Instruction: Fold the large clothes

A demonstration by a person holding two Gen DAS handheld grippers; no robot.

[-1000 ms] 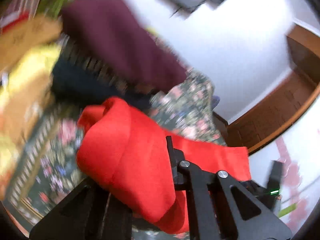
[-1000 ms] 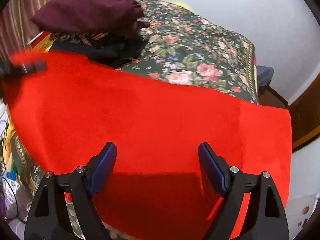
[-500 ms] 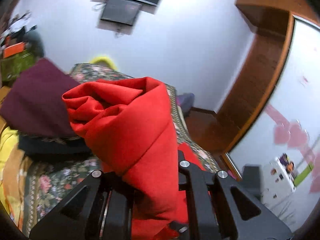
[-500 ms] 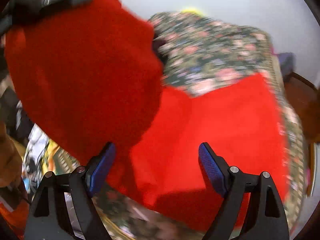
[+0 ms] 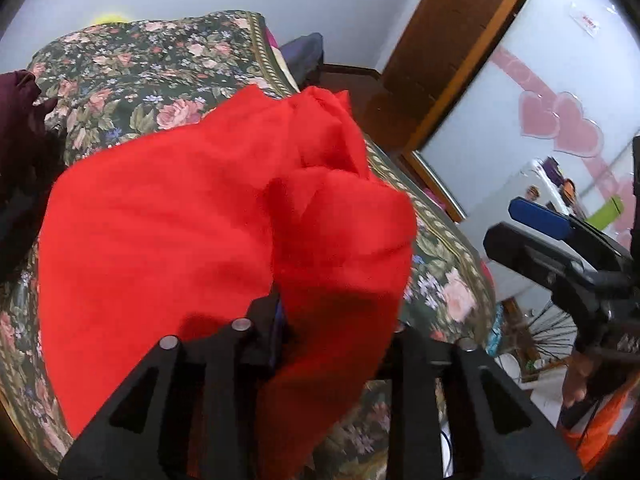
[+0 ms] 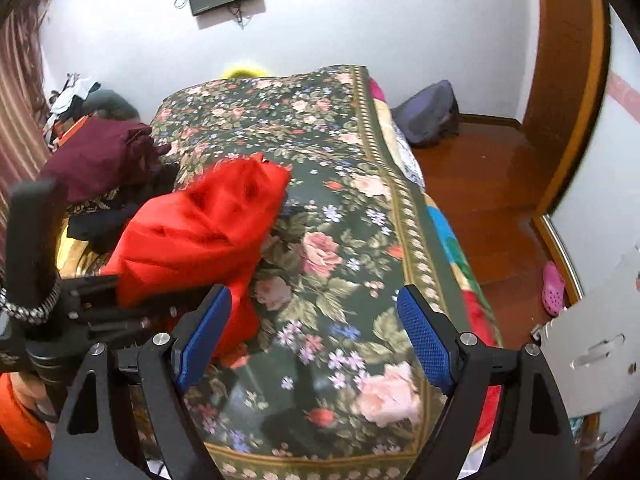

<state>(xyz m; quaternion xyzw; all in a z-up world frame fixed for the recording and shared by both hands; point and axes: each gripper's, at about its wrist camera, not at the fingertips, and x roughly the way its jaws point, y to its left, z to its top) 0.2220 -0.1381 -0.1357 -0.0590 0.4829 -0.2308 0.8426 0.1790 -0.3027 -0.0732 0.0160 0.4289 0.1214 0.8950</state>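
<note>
Far left, on the bedspread (image 6: 340, 184): a maroon garment (image 6: 100, 152) heaped over darker clothes, against the striped curtain side. It sits just beside my working cloth, so any spread toward that side will crowd it.

Left gripper (image 5: 280, 316): pressed together on the red garment (image 5: 192, 224), pinching a bunched fold. The cloth hangs over and past the fingers in a loose mound, part draped on the floral cover, part lifted. In the right wrist view the same red bundle (image 6: 200, 232) rides on the left gripper (image 6: 120, 304), left of centre.

Right gripper (image 6: 316, 336): blue pads (image 6: 424, 340) spread wide, nothing between them, hovering over bare floral cover near the foot of the bed.

Step in hand, as I judge it: get the red cloth laid out flat for a fold. To do it well I should find a second corner or hem with the right gripper before the left lets go, then draw the two apart so the bunch opens rather than twists. Which edge is the hem I cannot tell; it is all crumpled.

Room: the open cover lies centre and right. The bed's right edge drops to the wooden floor (image 6: 488, 184), where a dark bag (image 6: 428, 116) and a pink clog (image 6: 554, 288) lie. Keep the cloth inside that gold border.
</note>
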